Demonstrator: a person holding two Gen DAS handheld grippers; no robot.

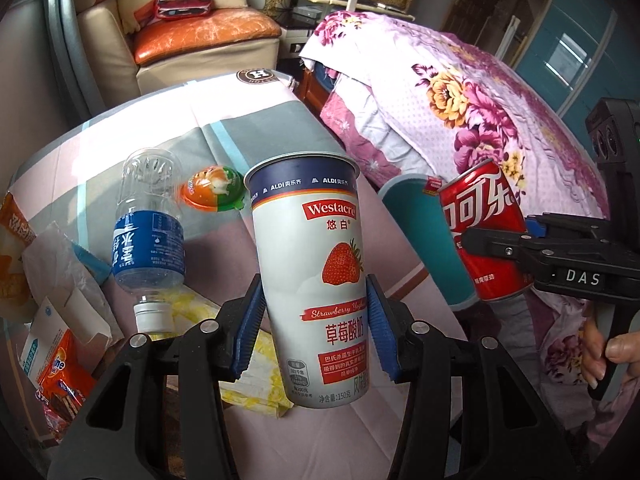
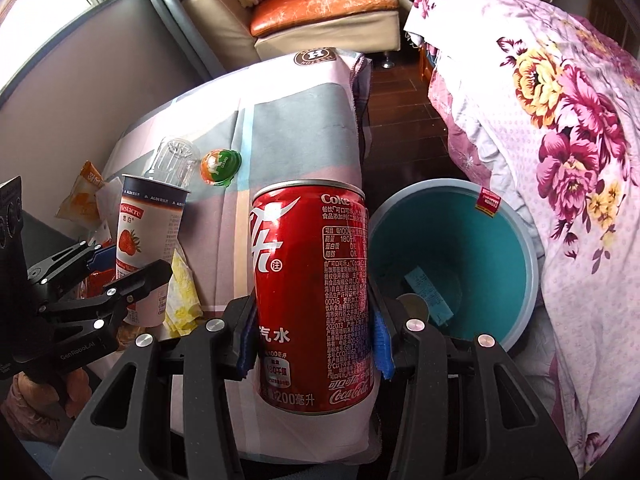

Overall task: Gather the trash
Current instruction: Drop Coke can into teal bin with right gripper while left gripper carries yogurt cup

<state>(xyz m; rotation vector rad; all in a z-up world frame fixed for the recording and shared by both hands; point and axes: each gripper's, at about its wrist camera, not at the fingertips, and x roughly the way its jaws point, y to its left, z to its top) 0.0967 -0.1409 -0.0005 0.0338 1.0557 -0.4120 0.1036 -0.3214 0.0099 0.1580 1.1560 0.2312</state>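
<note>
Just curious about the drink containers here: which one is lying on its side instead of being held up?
The water bottle. It lies on the table, cap toward the camera, while the yogurt cup and Coke can are gripped upright.

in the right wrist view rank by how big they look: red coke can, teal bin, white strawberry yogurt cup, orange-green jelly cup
1. Round teal bin and red Coke can: similar, can inflated by nearness
2. White strawberry yogurt cup
3. Orange-green jelly cup

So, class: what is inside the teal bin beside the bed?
Inside the teal bin lie a light-blue printed wrapper and a round metal lid. The right tool and its Coke can hide the near floor.
</note>
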